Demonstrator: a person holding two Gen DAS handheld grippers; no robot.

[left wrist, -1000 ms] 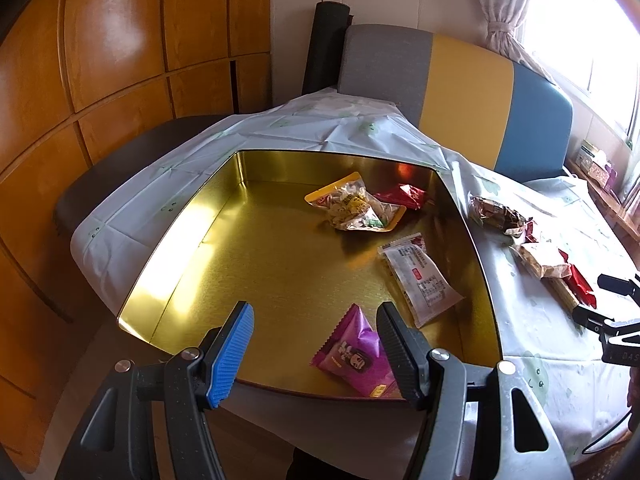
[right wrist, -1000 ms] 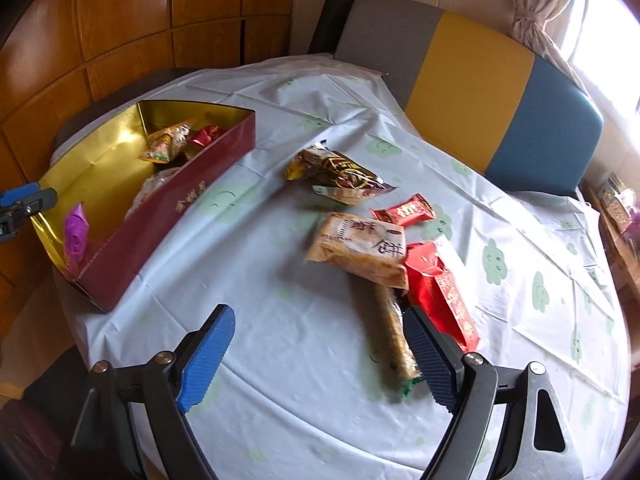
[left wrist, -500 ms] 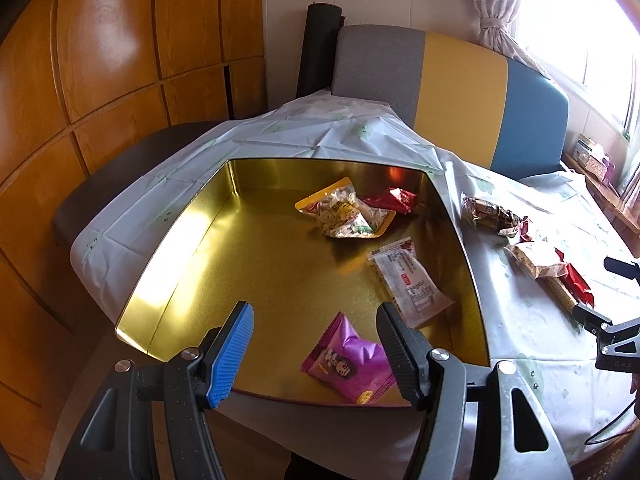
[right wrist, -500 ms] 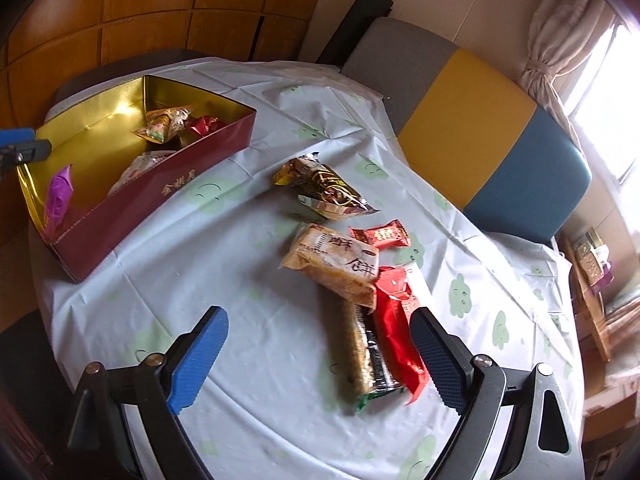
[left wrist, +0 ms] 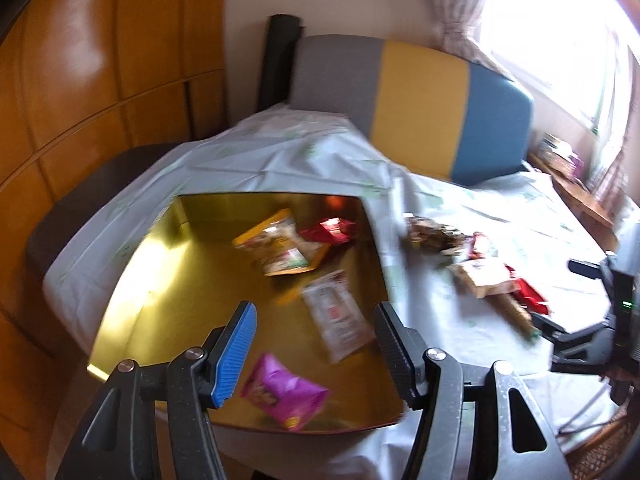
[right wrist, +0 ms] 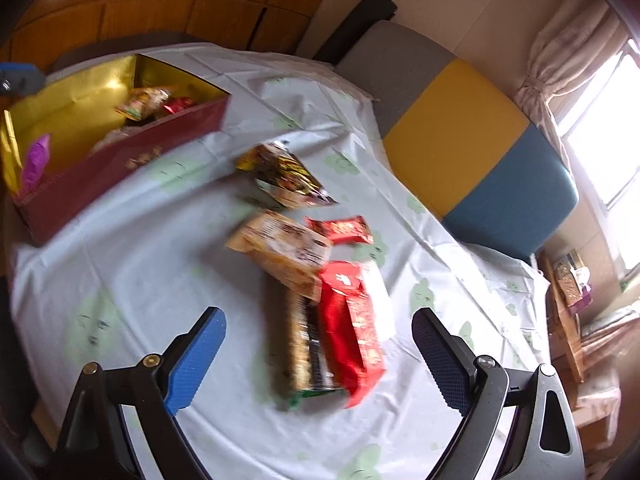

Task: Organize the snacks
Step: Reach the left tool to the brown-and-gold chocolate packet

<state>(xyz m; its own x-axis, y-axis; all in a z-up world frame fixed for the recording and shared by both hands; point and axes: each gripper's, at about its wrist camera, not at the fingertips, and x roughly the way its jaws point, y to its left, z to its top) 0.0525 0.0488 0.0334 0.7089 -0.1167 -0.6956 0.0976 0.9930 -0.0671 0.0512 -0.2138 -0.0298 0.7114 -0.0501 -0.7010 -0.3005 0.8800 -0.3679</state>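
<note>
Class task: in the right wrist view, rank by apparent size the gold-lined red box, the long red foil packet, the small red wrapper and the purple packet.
1. Gold-lined red box, by far.
2. Long red foil packet.
3. Small red wrapper and purple packet: look alike; the purple one is farther and partly hidden, so unranked.

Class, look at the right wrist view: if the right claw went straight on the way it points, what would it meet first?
Probably the long red packet lying beside the brown snack bar on the tablecloth; both sit between the opening right claw, which holds nothing. Depth is unclear.
</note>
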